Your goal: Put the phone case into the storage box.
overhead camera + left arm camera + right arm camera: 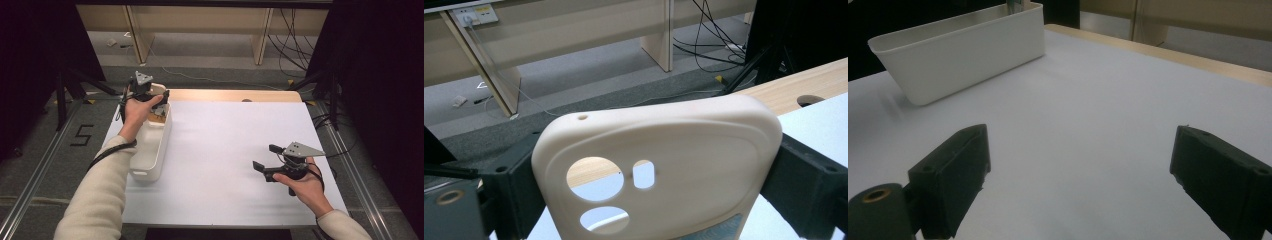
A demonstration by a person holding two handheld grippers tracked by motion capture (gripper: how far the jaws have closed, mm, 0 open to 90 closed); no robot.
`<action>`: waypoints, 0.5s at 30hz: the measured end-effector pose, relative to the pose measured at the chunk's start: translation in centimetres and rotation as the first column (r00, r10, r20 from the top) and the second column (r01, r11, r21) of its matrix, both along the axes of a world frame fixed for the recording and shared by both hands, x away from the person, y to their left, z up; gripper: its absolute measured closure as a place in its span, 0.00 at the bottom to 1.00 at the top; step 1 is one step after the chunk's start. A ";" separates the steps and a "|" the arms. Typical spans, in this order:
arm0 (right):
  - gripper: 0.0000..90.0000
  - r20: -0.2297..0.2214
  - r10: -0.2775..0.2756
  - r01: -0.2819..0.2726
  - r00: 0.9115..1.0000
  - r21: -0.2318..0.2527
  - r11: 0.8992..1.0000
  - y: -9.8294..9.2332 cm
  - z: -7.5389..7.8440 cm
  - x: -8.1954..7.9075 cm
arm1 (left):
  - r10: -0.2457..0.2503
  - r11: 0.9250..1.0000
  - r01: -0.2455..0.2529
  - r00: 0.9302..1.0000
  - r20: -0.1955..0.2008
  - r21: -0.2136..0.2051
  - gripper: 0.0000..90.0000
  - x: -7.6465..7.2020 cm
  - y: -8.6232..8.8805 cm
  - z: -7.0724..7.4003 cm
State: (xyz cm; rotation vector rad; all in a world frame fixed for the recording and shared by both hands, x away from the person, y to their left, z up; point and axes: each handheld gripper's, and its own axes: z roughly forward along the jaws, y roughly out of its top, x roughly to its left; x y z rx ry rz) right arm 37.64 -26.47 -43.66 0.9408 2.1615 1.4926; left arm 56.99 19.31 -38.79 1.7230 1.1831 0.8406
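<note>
Scene: white table (225, 165) seen from above, a person's two hands each holding a gripper.
Left gripper (150, 97): raised over the far end of a white bin (155, 155) at the table's left edge; its jaws are clamped on a cream phone case (659, 170), one against each long side edge.
Phone case: held upright between the jaws, long axis running up and away from the gripper's camera; the camera cutouts sit at its lower left in the left gripper view.
Bin: long and narrow, its long axis running away from the person; something brownish lies inside at the far end, too small to tell.
Right gripper (270, 162): jaws spread wide with nothing between them, low over bare table at the right, pointing left toward the bin.
Key relation: the case is directly above the bin and well apart from the right gripper, so the left hand is the nearer one for any move with it.
Writing: a "5" (81, 135) taped on the floor left of the table; no readable brand on the case.
</note>
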 end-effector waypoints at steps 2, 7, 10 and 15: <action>0.11 -0.001 0.000 0.000 1.000 -0.001 1.000 0.0 0.0 0.0 | 0.000 1.000 0.000 1.000 -0.006 0.001 0.10 0.0 0.0 -0.1; 0.11 -0.001 0.000 0.000 1.000 0.001 1.000 0.0 0.0 0.0 | 0.002 1.000 -0.001 1.000 -0.016 0.003 0.10 0.2 0.0 -0.1; 0.11 -0.001 0.001 -0.001 1.000 -0.001 1.000 0.0 0.0 0.0 | 0.002 1.000 -0.002 1.000 -0.029 0.008 0.10 0.2 0.0 -0.2; 0.11 -0.001 0.001 -0.001 1.000 0.001 1.000 0.1 0.0 0.0 | 0.004 1.000 -0.004 1.000 -0.031 0.007 0.10 0.3 -0.1 -0.3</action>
